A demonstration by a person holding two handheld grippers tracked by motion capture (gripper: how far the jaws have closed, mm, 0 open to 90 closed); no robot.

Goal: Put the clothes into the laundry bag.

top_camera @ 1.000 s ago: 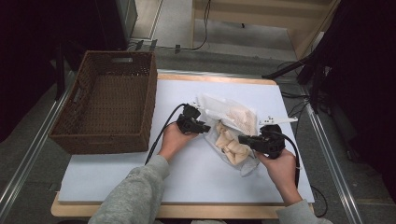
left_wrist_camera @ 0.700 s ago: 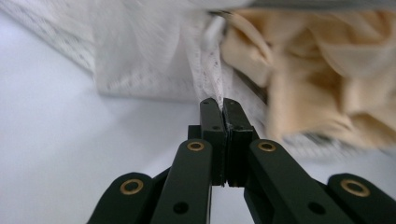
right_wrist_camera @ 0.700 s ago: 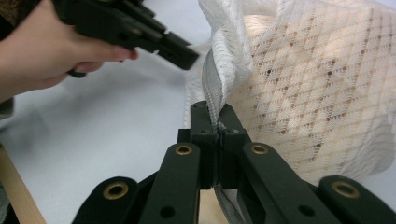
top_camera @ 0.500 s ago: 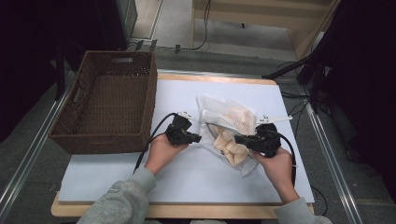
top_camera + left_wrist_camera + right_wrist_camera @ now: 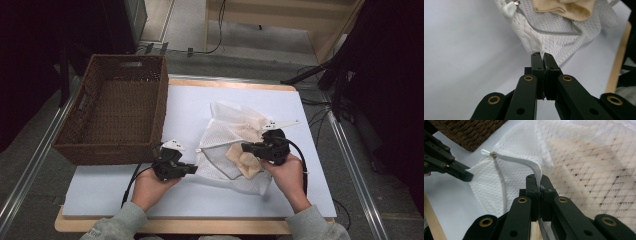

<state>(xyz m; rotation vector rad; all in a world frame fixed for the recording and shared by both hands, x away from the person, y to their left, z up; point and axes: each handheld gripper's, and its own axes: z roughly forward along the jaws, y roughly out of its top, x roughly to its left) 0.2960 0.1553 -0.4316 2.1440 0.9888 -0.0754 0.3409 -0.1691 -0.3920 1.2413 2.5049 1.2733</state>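
The left gripper (image 5: pixel 541 55) is clenched on the near left edge of a white mesh bag (image 5: pixel 225 150), its jaws pinching the fabric. The right gripper (image 5: pixel 538 178) is clamped on the bag's zipper (image 5: pixel 524 162), farther right. A beige cloth (image 5: pixel 245 161) lies inside the bag, partly out at the opening. The bag rests on the white table (image 5: pixel 200 195), right of centre. A brown wicker basket (image 5: pixel 117 112) sits at the far left.
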